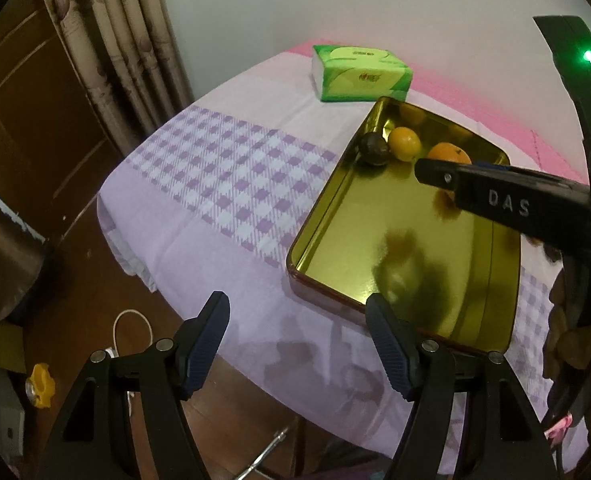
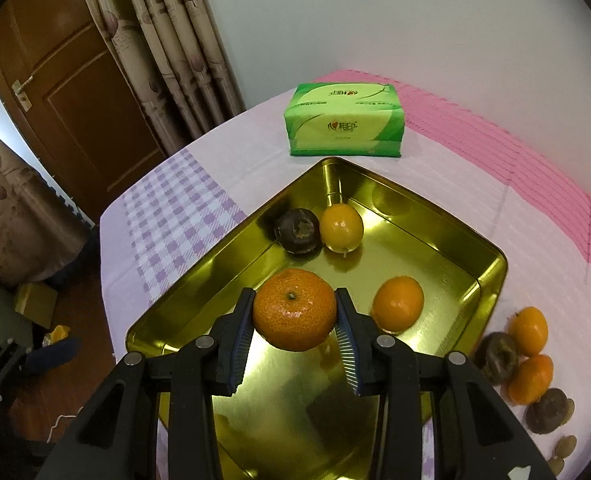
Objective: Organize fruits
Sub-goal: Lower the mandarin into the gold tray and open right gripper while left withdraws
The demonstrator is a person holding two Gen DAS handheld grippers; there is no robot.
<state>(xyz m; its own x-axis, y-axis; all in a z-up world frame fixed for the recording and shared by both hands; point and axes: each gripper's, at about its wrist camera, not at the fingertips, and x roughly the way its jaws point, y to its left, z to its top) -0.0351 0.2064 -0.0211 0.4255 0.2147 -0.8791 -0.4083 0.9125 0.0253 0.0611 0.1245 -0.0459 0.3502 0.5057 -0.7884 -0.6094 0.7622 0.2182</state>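
Observation:
A gold metal tray (image 2: pixel 435 232) lies on the lilac checked tablecloth. My right gripper (image 2: pixel 295 294) is shut on a tangerine (image 2: pixel 295 308), holding it just over the tray's near half. Inside the tray rest an orange (image 2: pixel 398 303), a yellow citrus (image 2: pixel 341 227) and a dark brown fruit (image 2: pixel 297 230). More oranges (image 2: pixel 529 330) and dark fruits (image 2: pixel 499 356) lie on the cloth to the right of the tray. In the left wrist view my left gripper (image 1: pixel 295 300) is open and empty at the near-left rim of the tray (image 1: pixel 323 208). The right gripper's finger (image 1: pixel 495 196) reaches in from the right there.
A green tissue pack (image 2: pixel 345 120) stands just behind the tray. The table's left edge (image 1: pixel 107 216) drops to a wooden floor with a white cable (image 1: pixel 131 320) and a yellow object (image 1: pixel 41 384). Curtains (image 2: pixel 167 48) and a brown door (image 2: pixel 67 80) are behind.

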